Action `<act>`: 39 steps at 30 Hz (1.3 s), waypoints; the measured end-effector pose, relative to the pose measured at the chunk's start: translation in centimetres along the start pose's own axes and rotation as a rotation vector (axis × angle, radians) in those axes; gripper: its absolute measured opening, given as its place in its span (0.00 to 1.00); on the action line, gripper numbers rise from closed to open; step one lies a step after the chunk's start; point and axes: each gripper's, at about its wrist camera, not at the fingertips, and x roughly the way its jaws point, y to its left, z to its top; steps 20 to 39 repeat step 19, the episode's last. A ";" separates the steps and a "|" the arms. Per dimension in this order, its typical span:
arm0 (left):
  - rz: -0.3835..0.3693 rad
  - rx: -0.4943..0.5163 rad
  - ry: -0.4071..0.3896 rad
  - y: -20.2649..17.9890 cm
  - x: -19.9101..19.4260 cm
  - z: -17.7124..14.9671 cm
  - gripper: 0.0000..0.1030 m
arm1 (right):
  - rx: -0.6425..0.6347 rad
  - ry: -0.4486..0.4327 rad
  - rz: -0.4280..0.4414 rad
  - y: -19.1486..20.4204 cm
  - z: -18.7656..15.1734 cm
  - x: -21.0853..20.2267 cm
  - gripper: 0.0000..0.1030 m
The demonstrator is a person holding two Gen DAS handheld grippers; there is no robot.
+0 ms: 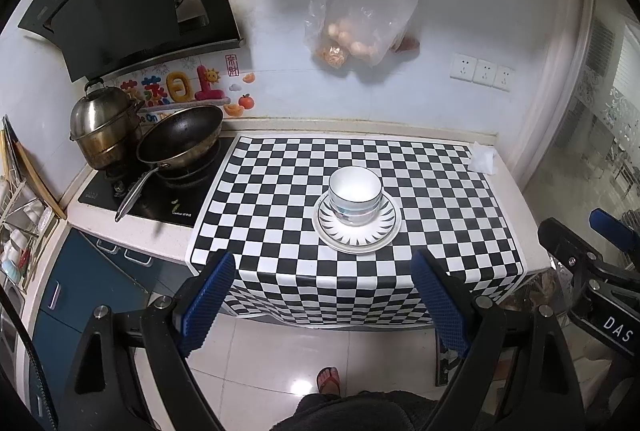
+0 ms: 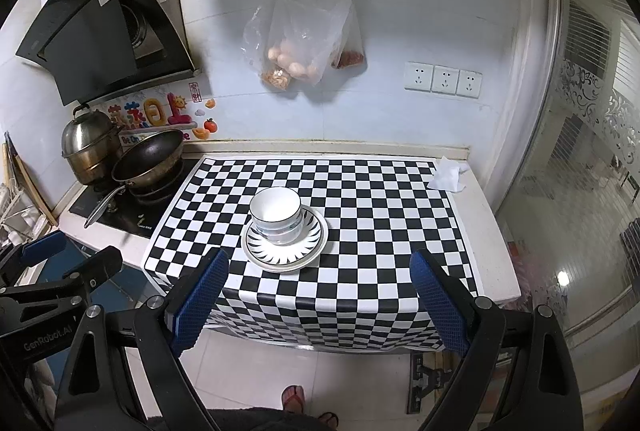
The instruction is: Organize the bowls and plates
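Bowls (image 1: 354,195) sit stacked on plates (image 1: 357,231) in the middle of my checkered desk (image 1: 280,191). My left tool (image 1: 324,295) is spread wide and grabs nothing. My right tool (image 2: 320,291) is spread wide too, with nothing inside.

bowls (image 1: 354,198) on plate (image 1: 357,231), stove (image 1: 156,187) left

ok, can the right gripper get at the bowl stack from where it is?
Probably yes. The right gripper is open and empty, and the bowl stack on the plates stands just ahead, left of centre, with only bare checkered cloth between.
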 end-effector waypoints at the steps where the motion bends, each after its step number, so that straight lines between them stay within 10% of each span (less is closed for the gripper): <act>1: -0.002 0.001 0.001 0.0 0.1 0.1 0.87 | 0.000 0.001 -0.002 -0.2 0.0 0.0 0.91; 39: -0.007 0.015 -0.012 -0.2 1.1 0.2 0.87 | 0.003 0.005 -0.011 -0.5 0.2 0.4 0.91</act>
